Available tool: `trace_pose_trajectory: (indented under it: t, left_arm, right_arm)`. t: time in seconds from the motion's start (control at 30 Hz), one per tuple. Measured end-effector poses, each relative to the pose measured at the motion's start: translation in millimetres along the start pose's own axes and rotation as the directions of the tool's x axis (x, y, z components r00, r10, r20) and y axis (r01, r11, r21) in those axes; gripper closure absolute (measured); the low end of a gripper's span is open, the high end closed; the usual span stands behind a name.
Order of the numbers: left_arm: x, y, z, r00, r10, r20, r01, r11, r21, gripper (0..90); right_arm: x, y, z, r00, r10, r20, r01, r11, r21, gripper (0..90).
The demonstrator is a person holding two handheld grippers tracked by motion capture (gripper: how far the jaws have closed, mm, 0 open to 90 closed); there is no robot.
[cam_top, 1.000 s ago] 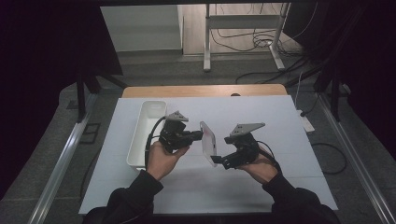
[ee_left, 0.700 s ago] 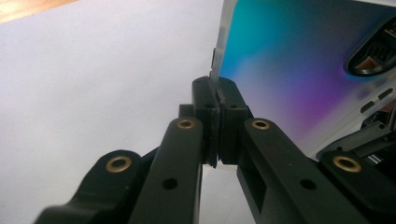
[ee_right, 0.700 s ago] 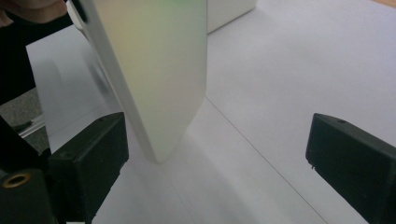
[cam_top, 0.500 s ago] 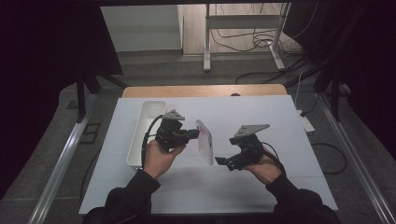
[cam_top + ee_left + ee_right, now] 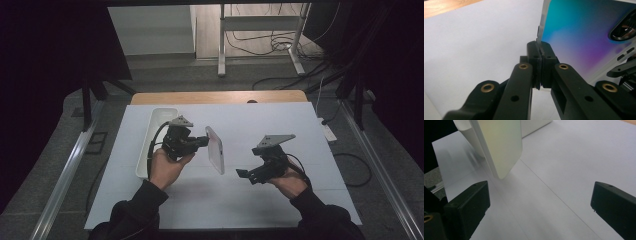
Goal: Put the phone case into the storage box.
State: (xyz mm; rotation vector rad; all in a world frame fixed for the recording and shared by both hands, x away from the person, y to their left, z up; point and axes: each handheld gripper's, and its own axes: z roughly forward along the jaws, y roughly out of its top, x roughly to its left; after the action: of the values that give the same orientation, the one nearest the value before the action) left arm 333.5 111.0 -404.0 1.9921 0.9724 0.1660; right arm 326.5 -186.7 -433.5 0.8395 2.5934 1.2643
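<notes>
Currently phone case is held above desk by one thin edge, pinched in closed jaws of left gripper. Right gripper is well apart, jaws just opened wide, nothing between. Risk: case pivots or slips out and drops; narrow single-edge grip.

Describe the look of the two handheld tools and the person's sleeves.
Both the left tool and right tool are black, each topped by a grey three-cornered plate, with black jaws carrying brass-coloured rivets. A black cable trails from the left one. The sleeves are dark.
</notes>
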Motion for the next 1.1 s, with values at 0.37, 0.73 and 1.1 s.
trace_pose_trajectory:
  t: [0.37,0.73,1.1]
  left_arm:
    - [7.5,-0.7,-8.8,0.9994,-0.001,-0.036,0.001,1.0000,0.001,88.1]
    - [14.6,-1.5,-15.7,0.9980,-0.009,-0.063,0.009,1.0000,0.002,88.1]
    - [21.4,-1.6,-25.5,0.9955,-0.024,-0.092,0.023,0.9997,-0.011,88.0]
  right_arm:
    - [-2.6,-6.6,-6.5,0.9998,0.002,0.017,-0.003,1.000,0.017,0.5]
    - [-5.0,-15.7,-14.8,0.9991,-0.005,0.043,0.004,1.000,0.026,0.0]
    - [-6.7,-22.6,-20.8,0.9979,-0.002,0.065,0.000,0.999,0.034,0.0]
